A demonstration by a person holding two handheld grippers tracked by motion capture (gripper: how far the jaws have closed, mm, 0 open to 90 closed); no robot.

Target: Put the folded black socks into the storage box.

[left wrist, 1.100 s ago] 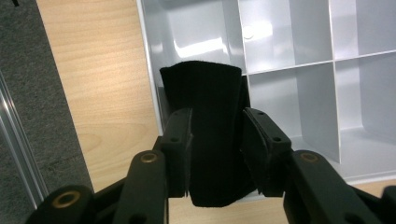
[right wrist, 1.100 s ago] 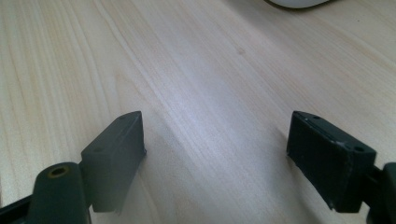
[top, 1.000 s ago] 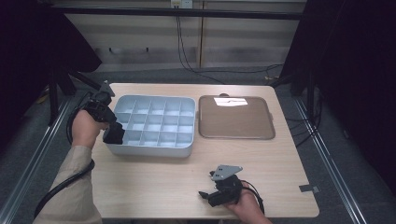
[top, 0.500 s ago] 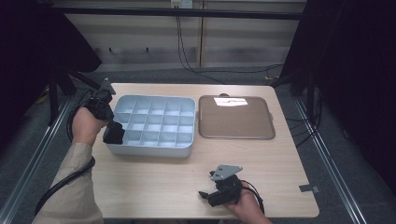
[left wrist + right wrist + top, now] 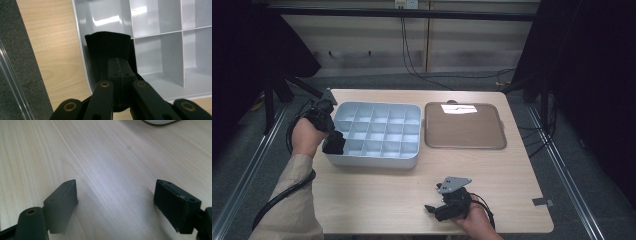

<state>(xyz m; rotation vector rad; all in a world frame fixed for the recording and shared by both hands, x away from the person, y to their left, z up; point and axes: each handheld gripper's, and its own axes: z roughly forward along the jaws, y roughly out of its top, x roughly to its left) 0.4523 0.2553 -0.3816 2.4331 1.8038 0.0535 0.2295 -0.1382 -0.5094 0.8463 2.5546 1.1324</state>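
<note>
L claw is squeezed fully shut, pads meeting flat with no gap btwn them. It sits at the near-left corner of the grey divider box, tips down by the corner compartment. In the left gripper view the claw overlaps the box's left wall, but we can't tell if the wall is pinched or the pads just closed beside it. The box sits on the left half of the table, just left of the brown tray.

R claw rests at the near edge, jaws wide, nothing btwn them but bare wood.

If we're moving the box, we'd confirm the wall is caught before pulling, then drag slow and level so the corner doesn't tip; the R claw could steady the far side.

Vs 1 s ago: L hand has barely shifted, R claw and box haven't moved.
</note>
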